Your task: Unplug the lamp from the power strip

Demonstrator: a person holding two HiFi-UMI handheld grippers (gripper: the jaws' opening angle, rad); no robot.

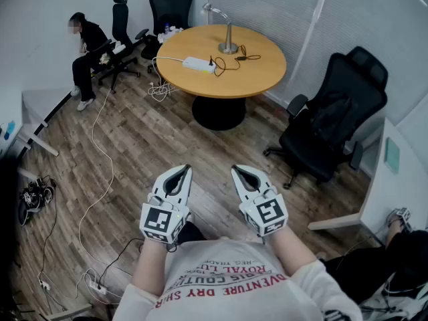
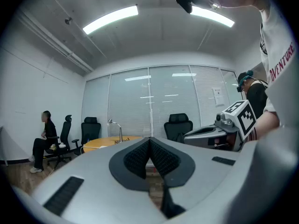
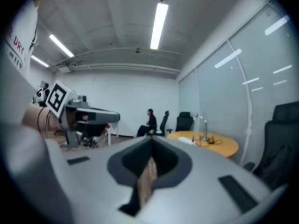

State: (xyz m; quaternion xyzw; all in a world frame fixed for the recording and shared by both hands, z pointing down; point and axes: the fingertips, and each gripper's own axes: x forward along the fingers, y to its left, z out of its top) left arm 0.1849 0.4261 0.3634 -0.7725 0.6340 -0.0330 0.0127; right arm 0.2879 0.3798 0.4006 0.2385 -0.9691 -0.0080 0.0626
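A silver desk lamp (image 1: 227,33) stands on the round wooden table (image 1: 261,72) at the far side of the room. Beside it lies a white power strip (image 1: 198,64) with the lamp's black cord (image 1: 231,61) plugged into its right end. Both grippers are held low, close to my body and far from the table. My left gripper (image 1: 182,170) and right gripper (image 1: 238,170) are shut with nothing in them. In the left gripper view the left gripper (image 2: 150,140) points level toward the lamp (image 2: 117,127). The right gripper (image 3: 152,141) has the lamp (image 3: 202,126) and the strip (image 3: 187,140) off to its right.
A black office chair (image 1: 334,126) stands right of the path to the table. A person (image 1: 87,52) sits at the back left among more chairs (image 1: 167,5). A white cable (image 1: 100,152) runs across the wooden floor to a floor strip (image 1: 97,287). White desks (image 1: 378,186) flank both sides.
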